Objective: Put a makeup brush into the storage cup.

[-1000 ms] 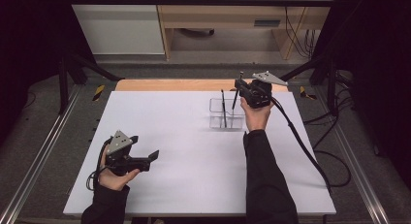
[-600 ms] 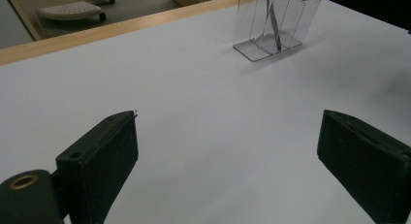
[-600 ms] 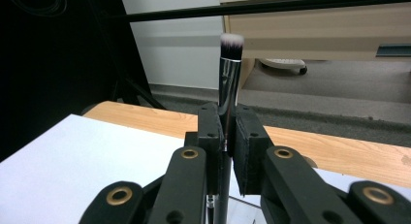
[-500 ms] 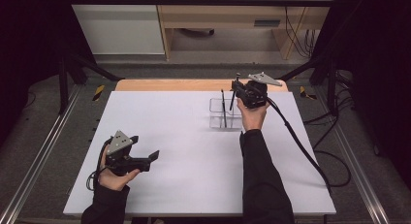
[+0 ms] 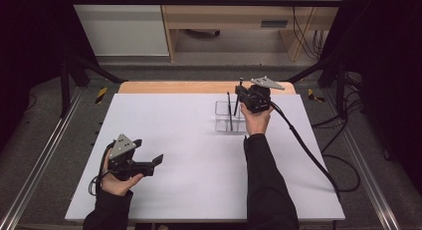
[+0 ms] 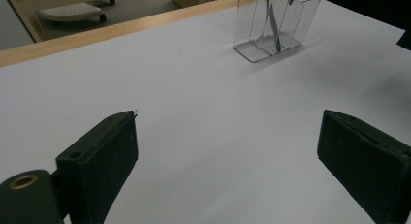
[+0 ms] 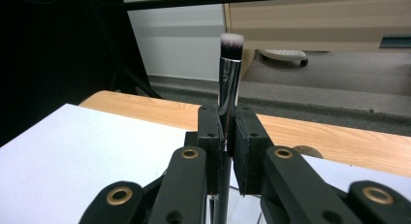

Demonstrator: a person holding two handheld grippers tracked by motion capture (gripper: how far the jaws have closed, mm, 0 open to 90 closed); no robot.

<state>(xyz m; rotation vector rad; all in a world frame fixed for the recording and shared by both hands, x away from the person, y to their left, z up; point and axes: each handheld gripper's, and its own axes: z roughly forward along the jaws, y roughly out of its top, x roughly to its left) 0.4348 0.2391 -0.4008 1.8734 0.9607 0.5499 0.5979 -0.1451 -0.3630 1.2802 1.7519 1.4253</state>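
Right hand-held gripper [image 7: 227,151] around unlabelled makeup brush [image 7: 229,78]

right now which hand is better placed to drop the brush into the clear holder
Right: the right gripper already clamps the makeup brush upright over the clear holder. The left gripper sits open, far off.

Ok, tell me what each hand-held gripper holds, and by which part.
Right hand-held gripper clamps a makeup brush by its handle; left hand-held gripper holds nothing.

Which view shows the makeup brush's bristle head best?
The right gripper view: the silver-ferruled makeup brush with white-tipped bristles stands upright, sharp, clamped in the right claw. The high view shows it as a thin dark stick; the left gripper view crops it.
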